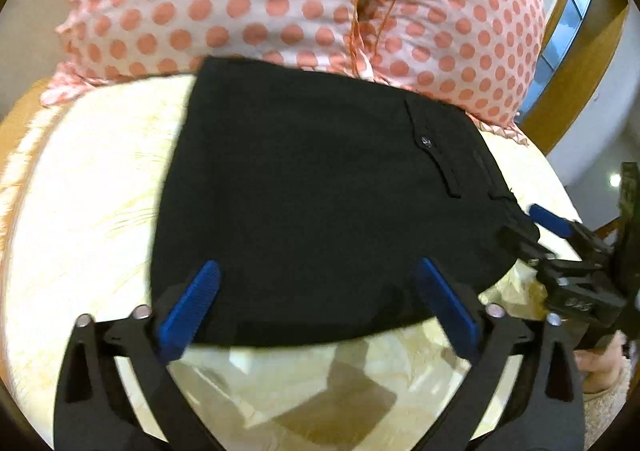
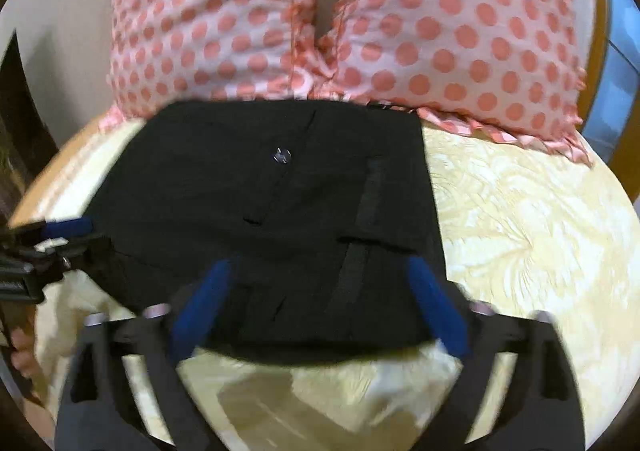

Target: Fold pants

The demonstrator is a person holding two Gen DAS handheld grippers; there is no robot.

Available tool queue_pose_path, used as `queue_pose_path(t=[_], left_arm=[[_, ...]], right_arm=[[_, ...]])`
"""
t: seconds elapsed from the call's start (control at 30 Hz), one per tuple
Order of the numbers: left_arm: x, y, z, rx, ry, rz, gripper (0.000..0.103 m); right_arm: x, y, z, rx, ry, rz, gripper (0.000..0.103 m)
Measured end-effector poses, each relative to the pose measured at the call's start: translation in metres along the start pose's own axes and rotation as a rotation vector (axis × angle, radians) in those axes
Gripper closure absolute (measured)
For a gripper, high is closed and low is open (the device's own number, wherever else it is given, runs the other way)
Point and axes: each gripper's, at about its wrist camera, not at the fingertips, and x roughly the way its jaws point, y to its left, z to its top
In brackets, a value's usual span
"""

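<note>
Left wrist view shows the folded black pants (image 1: 320,203) on the table (image 1: 88,191) at 12 o'clock, soft and limp, best pinched at an edge, with left gripper (image 1: 320,307) and right gripper (image 2: 320,303) both spread wide.

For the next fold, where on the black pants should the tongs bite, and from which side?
Probably the near hem edge of the pants, approached from the operator's side, low along the table. That edge lies flat and unobstructed, directly ahead of both open tongs, left and right. The far edge abuts the person's polka-dot shirt, leaving little room there.
</note>
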Motion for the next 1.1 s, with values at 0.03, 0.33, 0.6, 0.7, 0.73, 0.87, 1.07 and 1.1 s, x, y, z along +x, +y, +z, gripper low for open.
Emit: queue_pose_path(t=[0.03,0.33,0.6,0.7,0.73,0.87,1.07,1.1], left_arm=[[-0.008,0.001,-0.006,0.003,-0.015,0.017,0.002],[-0.036,0.010,-0.056,-0.027,-0.020,0.120,0.002],[-0.039,0.006,-0.079,-0.015,0.001,0.174,0.002],[-0.039,0.002,-0.085,-0.003,0.008,0.197,0.002],[-0.038,0.001,-0.087,0.001,0.010,0.203,0.002],[-0.036,0.000,-0.090,0.011,0.016,0.221,0.002],[-0.032,-0.005,-0.091,0.040,0.021,0.257,0.002],[-0.032,-0.005,-0.091,0.046,0.019,0.260,0.002]], right_arm=[[-0.007,0.001,-0.005,0.006,-0.010,-0.009,0.003],[-0.020,0.009,-0.054,0.040,0.053,-0.037,0.001],[-0.024,0.023,-0.072,0.026,0.077,-0.026,0.001],[-0.024,0.029,-0.076,0.011,0.082,-0.026,0.001],[-0.023,0.030,-0.077,0.010,0.087,-0.026,0.001],[-0.021,0.033,-0.082,0.015,0.098,-0.039,0.001],[-0.020,0.040,-0.083,-0.007,0.104,-0.069,0.001],[-0.020,0.041,-0.083,-0.012,0.103,-0.077,0.001]])
